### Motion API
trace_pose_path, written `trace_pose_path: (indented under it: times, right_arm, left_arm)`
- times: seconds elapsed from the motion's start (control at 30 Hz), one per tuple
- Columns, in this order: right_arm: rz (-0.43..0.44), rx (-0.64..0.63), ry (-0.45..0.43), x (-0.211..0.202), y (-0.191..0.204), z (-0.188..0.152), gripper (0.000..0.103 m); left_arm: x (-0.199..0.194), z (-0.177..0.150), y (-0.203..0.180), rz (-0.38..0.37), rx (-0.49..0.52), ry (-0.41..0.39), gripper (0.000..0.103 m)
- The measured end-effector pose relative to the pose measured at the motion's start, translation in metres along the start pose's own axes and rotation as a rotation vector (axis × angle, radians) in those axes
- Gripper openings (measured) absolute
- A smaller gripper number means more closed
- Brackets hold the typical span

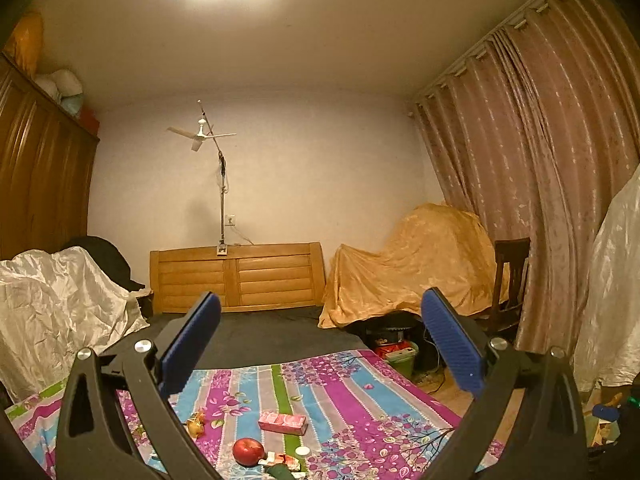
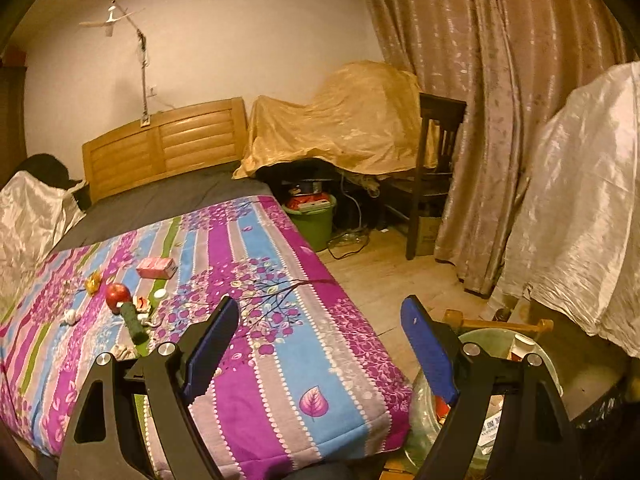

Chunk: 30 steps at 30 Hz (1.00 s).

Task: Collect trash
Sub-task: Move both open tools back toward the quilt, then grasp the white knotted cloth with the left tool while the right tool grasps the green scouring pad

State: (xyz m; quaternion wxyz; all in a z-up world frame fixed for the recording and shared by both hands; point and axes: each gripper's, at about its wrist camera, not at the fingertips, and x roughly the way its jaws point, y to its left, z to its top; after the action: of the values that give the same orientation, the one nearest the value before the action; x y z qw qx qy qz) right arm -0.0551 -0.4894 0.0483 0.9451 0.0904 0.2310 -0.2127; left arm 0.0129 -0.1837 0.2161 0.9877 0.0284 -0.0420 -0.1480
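Both grippers' fingers spread wide, empty — left gripper (image 1: 320, 340), right gripper (image 2: 320, 344), pink box (image 1: 282, 423) lying below the fingers

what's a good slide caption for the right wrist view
Open right gripper hovers over the striped blanket, litter and a red apple scattered ahead.

Bed (image 2: 256, 400), striped floral blanket: red apple (image 2: 117, 294), pink box (image 2: 157, 268), green roll (image 2: 134, 322), white cap (image 2: 160, 293), crumpled wrappers (image 2: 93, 282).
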Motion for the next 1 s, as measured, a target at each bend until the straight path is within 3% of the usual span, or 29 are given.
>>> trace_pose_path:
  times: [0.77, 0.87, 1.0]
  right_arm:
    - [0.032, -0.019, 0.038, 0.017, 0.007, -0.006, 0.086]
    - [0.037, -0.023, 0.045, 0.02, 0.009, -0.008, 0.086]
    - [0.049, -0.022, 0.063, 0.028, 0.012, -0.014, 0.086]
  left_arm:
    - [0.005, -0.006, 0.004, 0.013, 0.006, 0.009, 0.097]
    - [0.015, -0.017, 0.017, 0.008, -0.006, 0.051, 0.097]
    - [0.035, -0.054, 0.055, 0.019, -0.021, 0.169, 0.097]
